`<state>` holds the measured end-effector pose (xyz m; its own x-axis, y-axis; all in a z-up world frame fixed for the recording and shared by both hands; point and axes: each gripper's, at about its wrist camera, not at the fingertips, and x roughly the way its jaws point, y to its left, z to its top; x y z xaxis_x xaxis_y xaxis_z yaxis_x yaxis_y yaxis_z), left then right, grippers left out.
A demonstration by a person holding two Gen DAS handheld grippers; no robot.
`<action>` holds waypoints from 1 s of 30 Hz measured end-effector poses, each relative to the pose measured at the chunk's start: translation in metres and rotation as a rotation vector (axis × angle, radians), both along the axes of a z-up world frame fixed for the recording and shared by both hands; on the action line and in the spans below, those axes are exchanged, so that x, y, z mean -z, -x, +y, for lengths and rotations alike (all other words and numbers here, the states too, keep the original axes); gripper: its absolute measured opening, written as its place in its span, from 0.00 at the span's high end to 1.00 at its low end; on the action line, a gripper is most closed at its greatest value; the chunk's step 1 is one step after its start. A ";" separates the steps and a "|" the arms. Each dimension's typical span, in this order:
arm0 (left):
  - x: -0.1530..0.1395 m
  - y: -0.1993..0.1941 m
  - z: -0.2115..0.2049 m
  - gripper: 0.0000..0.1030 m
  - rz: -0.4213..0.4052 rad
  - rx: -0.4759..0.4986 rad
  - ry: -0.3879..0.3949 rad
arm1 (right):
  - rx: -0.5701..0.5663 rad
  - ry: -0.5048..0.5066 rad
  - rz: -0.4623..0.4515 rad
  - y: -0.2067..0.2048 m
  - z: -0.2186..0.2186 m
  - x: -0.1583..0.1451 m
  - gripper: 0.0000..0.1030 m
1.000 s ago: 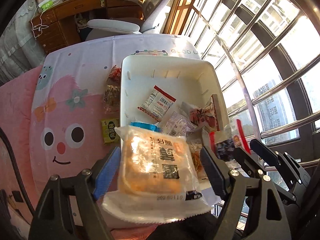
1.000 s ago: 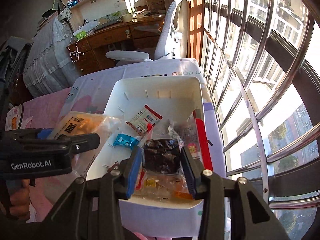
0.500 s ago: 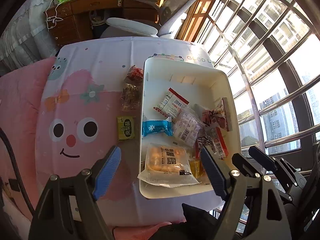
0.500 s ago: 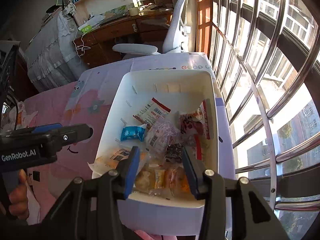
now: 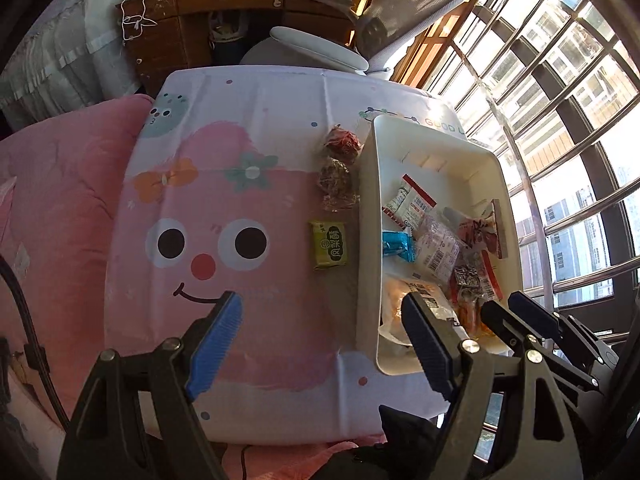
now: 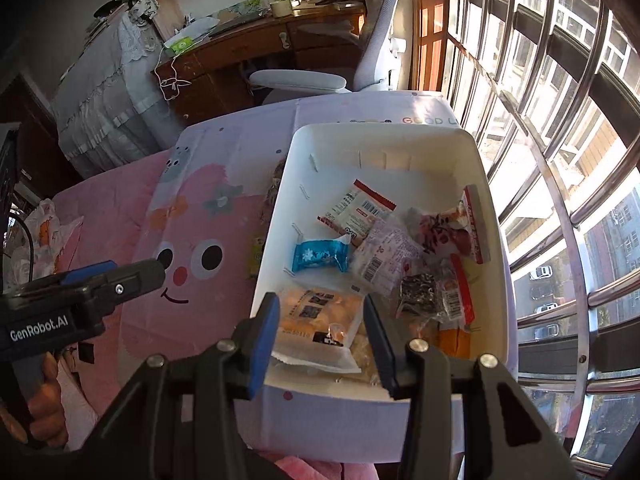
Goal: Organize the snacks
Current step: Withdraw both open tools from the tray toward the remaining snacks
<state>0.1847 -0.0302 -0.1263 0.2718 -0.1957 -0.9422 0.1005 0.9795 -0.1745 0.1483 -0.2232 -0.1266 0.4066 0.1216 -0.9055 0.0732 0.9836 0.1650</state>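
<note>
Now lying in the near end of the white bin (image 6: pixel 492 216), no longer gripped: the orange pastry packet (image 6: pixel 316 320). Hovering wide open and empty over the pink cartoon tablecloth (image 5: pixel 240 200), left of the bin: the left gripper (image 5: pixel 320 344). Hanging part-open above the packet, holding nothing: the right gripper (image 6: pixel 320 340).

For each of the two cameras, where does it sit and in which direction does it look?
Left wrist: on the left gripper, looking steeply down at the cartoon tablecloth; its open fingers and the right gripper's tips show.
Right wrist: on the right gripper, looking down into the white bin; open fingers, left gripper and a hand show.
Shared: bin, blue snack, tablecloth.
</note>
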 end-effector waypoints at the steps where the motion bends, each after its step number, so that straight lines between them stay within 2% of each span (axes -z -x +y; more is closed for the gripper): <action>1: 0.000 0.000 0.008 0.21 -0.003 0.003 -0.001 | 0.006 -0.004 0.003 0.000 0.007 0.000 0.57; 10: -0.002 -0.010 0.073 0.22 -0.019 0.061 -0.015 | 0.073 -0.030 0.026 -0.002 0.066 0.006 0.57; 17: 0.002 -0.028 0.111 0.22 -0.019 0.150 -0.004 | 0.169 -0.058 0.040 -0.005 0.103 0.013 0.57; 24: 0.007 -0.051 0.126 0.22 -0.018 0.224 -0.012 | 0.295 -0.115 0.072 -0.011 0.121 0.026 0.57; 30: 0.012 -0.081 0.118 0.22 0.011 0.281 0.009 | 0.452 -0.196 0.110 -0.016 0.121 0.046 0.58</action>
